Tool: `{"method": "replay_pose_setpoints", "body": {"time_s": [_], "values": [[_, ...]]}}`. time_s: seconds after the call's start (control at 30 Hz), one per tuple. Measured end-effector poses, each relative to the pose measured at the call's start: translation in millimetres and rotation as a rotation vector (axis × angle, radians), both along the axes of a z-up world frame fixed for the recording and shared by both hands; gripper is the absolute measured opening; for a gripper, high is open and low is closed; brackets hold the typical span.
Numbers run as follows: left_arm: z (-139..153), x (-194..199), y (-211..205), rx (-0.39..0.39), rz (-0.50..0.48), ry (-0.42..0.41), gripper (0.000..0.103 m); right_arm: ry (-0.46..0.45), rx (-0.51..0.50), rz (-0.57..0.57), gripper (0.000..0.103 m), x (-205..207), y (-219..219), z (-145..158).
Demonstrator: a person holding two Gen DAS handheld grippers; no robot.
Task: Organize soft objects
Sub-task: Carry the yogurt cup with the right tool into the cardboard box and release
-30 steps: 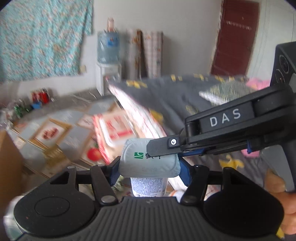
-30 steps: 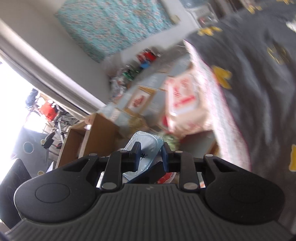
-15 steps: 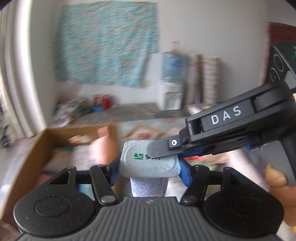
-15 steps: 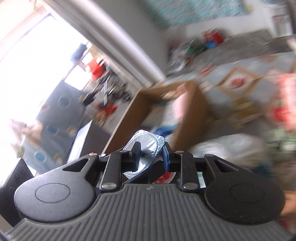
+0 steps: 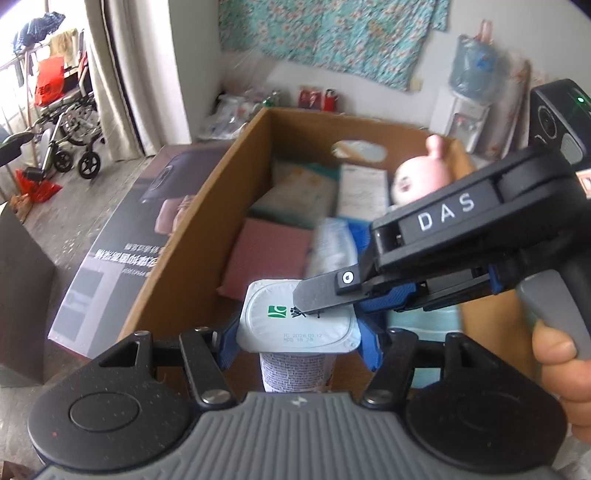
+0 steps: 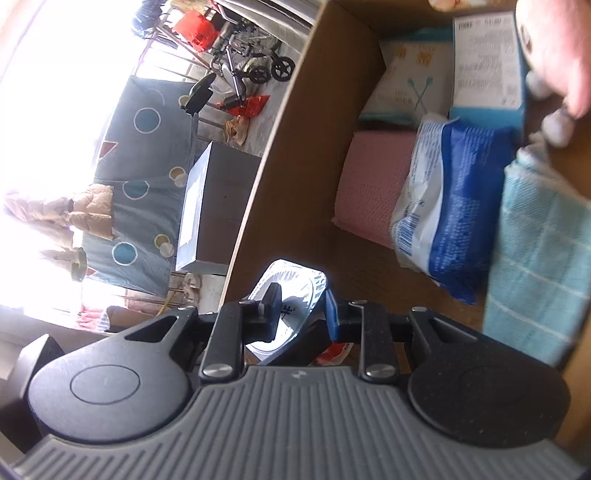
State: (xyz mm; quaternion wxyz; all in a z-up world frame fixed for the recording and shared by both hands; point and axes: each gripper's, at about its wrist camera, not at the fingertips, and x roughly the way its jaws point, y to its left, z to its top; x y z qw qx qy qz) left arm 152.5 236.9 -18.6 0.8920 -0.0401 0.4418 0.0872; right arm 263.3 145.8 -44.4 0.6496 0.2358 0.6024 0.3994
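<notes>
both claws pinch one yogurt cup (image 5: 297, 325) over the cardboard box's (image 5: 192, 236) near left corner: left claw (image 5: 297, 338) grips its sides, right claw (image 5: 325, 301) its foil rim. pink cloth (image 5: 267, 258), blue pack (image 6: 454, 210) and teal towel (image 6: 535, 258) fill the far side.

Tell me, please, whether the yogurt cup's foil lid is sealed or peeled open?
Sealed: the foil lid lies flat across the yogurt cup, no edge visibly lifted.

A floral teal cloth (image 5: 332, 33) hangs on the far white wall. Daylight floods the left doorway, where a wheelchair (image 5: 70, 136) stands on grey floor.
</notes>
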Motion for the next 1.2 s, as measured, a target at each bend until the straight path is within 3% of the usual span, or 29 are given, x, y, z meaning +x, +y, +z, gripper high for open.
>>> {"method": "replay_pose_setpoints", "body": {"time_s": [0.13, 0.27, 0.8, 0.93, 1.2], "values": [[-10, -7, 8, 0.041, 0.003, 0.017, 0.064, 0.047, 0.025, -0.006, 0.024, 9, 11, -18], [-13, -9, 12, 0.089, -0.017, 0.006, 0.071, 0.086, 0.031, -0.008, 0.025, 13, 23, -37], [-5, -25, 20, 0.047, -0.012, -0.017, 0.071, 0.123, -0.039, -0.090, 0.025, 23, 17, -53], [3, -35, 22, 0.037, -0.014, -0.043, 0.071, 0.095, -0.054, -0.084, 0.034, 22, 18, -49], [10, -48, 25, 0.018, -0.002, -0.074, 0.071, 0.097, -0.114, -0.057, 0.033, 22, 35, -61]]}}
